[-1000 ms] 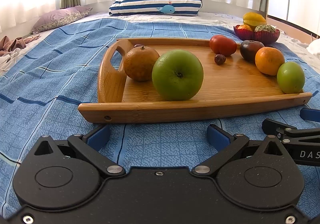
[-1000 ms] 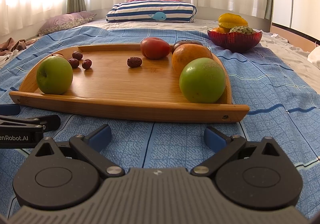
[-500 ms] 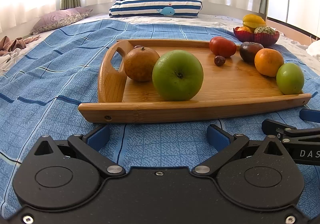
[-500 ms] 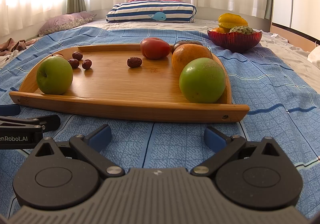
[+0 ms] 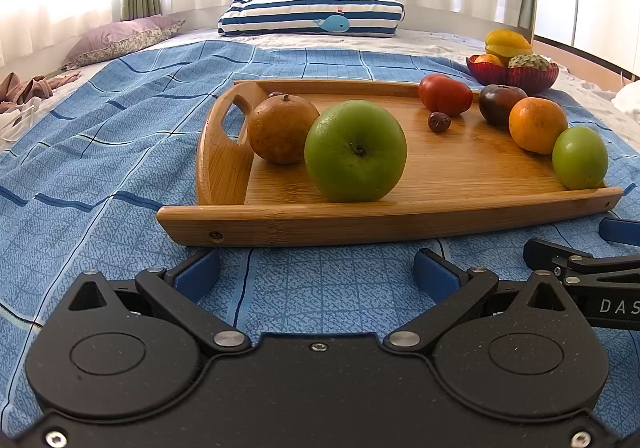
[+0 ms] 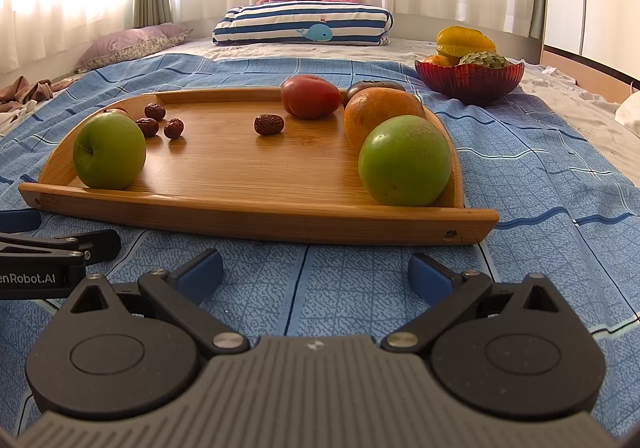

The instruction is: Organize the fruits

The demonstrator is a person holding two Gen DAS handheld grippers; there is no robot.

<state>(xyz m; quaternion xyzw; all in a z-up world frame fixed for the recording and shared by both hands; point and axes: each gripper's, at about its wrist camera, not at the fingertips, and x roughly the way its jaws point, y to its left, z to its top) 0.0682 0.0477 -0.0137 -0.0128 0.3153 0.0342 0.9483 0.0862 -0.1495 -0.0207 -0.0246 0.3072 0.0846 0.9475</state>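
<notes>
Blue pads tip both grippers, and both sit low at the bottom of their pictures. The left gripper (image 5: 316, 272) has its fingers wide apart with nothing between them. The right gripper (image 6: 316, 270) is the same, spread and empty. Both rest just above the blue blanket (image 5: 120, 151), near the front edge of the wooden tray (image 5: 400, 221).

No fruit is picked up yet, so the job looks like it is only at the start.

On the tray, the big green apple (image 5: 355, 151) sits in the middle of the left picture, closest to the left gripper. A brown round fruit (image 5: 282, 129) touches it from behind. On the right side of the tray lie a small green fruit (image 6: 404, 160), an orange (image 6: 382, 115), a dark fruit (image 5: 500, 103) and a red tomato (image 6: 310, 95). A few little red dates (image 6: 269, 124) lie around the middle and far left.

A red bowl (image 6: 470, 81) with more fruit stands in the upper right, well apart from the tray.

Next, I think one gripper needs to go forward over the tray edge, fit its fingers around a round fruit, and squeeze gently so it does not roll.
</notes>
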